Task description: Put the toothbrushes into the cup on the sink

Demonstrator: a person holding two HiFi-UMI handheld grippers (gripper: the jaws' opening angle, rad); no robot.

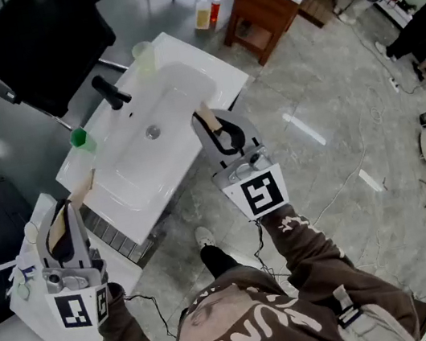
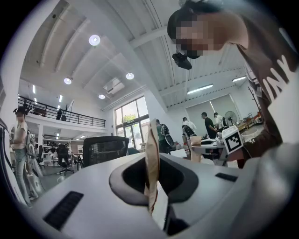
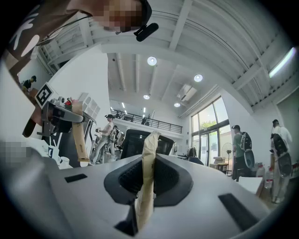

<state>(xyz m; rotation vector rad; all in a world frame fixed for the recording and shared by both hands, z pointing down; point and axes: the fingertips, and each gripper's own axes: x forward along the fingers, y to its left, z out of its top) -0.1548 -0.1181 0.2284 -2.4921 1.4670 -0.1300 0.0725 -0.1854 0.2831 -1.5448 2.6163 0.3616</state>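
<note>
Left tool is clamped on a toothbrush beside the sink, right tool on a second toothbrush above it (light, stiff, slim: I'd pinch mid-handle, they may pivot), green cup empty.

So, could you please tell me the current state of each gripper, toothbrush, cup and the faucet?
Left gripper: shut on the left tan paper-wrapped toothbrush.
Right gripper: shut on the right tan paper-wrapped toothbrush.
Small green plastic cup: upright on the white sink rim, no toothbrush in it.
Pale translucent cup: upright at the sink's far corner.
Black faucet: no water visible.
</note>
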